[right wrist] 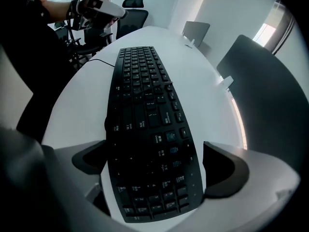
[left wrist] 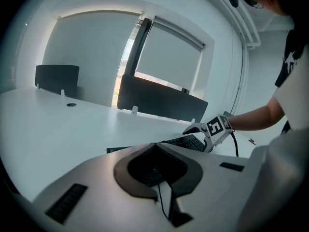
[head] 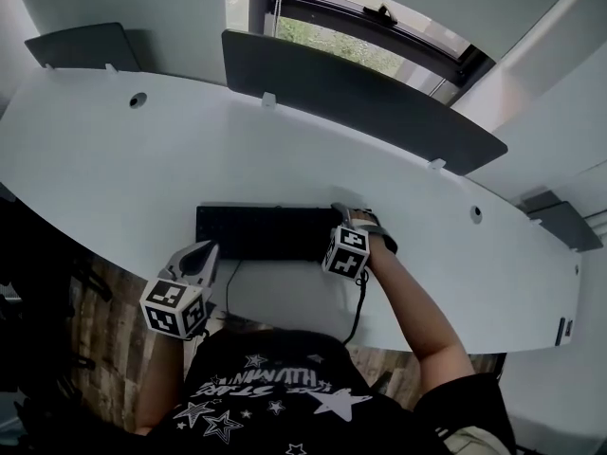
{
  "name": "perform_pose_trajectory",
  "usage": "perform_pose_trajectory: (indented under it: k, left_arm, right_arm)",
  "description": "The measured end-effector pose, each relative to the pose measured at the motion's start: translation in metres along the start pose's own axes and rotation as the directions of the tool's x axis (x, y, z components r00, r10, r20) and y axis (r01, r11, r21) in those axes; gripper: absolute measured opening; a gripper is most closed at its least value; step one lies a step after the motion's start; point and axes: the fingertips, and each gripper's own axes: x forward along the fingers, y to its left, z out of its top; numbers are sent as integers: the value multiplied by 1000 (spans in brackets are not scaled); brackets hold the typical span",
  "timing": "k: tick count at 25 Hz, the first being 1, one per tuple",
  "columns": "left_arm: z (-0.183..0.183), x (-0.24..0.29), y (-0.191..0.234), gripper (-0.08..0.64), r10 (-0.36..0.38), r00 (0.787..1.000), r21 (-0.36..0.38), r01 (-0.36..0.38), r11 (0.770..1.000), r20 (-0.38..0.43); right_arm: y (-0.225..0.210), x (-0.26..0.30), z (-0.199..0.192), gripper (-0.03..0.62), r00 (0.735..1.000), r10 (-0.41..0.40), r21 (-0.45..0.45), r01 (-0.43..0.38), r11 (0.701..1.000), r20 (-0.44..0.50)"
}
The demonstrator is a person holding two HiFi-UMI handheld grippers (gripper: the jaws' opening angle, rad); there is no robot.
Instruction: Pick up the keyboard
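Black keyboard (right wrist: pixel 145 129) — white desk (head: pixel 114 159)

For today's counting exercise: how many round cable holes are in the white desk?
2. One small round grey cable hole near the white desk's back left; the other right of the black keyboard. More may be hidden.

Keyboard (head: pixel 261 232) on desk (head: pixel 114 159), before divider (head: pixel 360 98)
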Motion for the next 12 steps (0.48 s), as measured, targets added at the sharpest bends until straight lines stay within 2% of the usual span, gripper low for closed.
perform_pose_trajectory:
  k: [12]
  left_arm:
    - [-11,0,-10,9,-19,1000,-6,19,1000,-9]
  right_arm:
    - [3,6,11,580,984,174,-20,-174,985,-26]
